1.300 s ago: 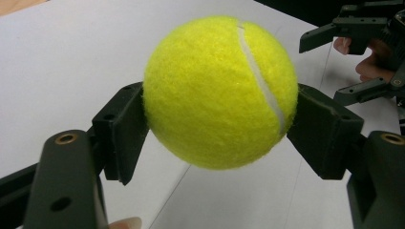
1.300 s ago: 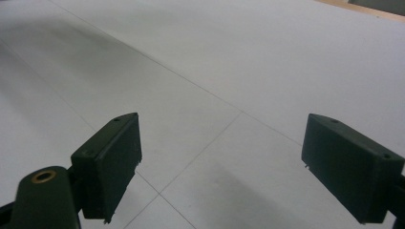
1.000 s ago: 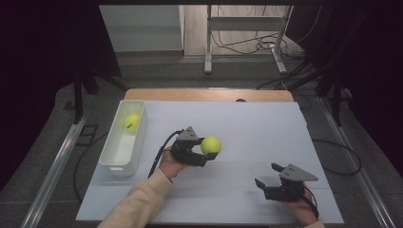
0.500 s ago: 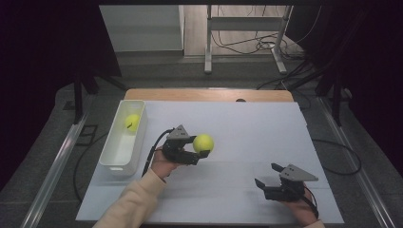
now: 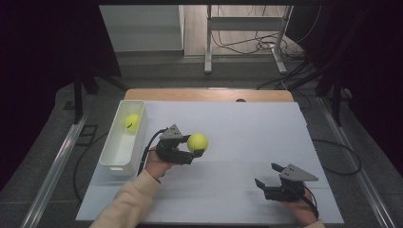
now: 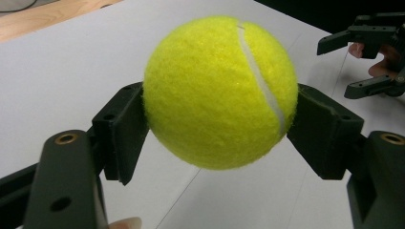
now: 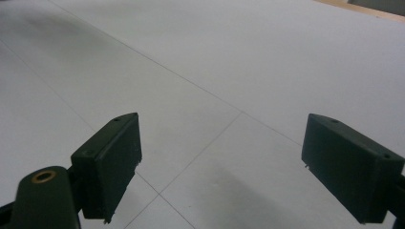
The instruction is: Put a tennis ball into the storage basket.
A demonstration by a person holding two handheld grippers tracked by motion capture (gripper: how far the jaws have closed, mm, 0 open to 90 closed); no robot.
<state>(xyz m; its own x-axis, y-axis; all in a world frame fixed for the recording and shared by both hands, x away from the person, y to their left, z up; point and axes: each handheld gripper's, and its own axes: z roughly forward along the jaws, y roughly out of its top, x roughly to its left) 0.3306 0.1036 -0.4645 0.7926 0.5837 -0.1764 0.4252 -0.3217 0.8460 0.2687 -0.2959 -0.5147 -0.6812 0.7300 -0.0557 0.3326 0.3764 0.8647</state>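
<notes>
A yellow tennis ball (image 5: 197, 142) hangs above the white table, clamped between the black jaws of my left gripper (image 5: 194, 148). Up close in the left gripper view the ball (image 6: 220, 91) has a jaw pad pressed into each side. A second tennis ball (image 5: 132, 122) lies in the white bin (image 5: 115, 160) at the table's left. My right gripper (image 5: 267, 175) rests near the front right of the table, jaws wide apart with nothing between them (image 7: 219, 164). The left gripper view also shows it at the upper right (image 6: 351, 64).
The white table sheet (image 5: 247, 128) has a wooden edge (image 5: 209, 94) at the back. Beyond it stand a metal frame (image 5: 244, 28) and floor cables (image 5: 266, 45). A metal rail (image 5: 54, 166) runs along the left side.
My left gripper has carried the ball leftward, toward the white bin. The right gripper has stayed where it was.
</notes>
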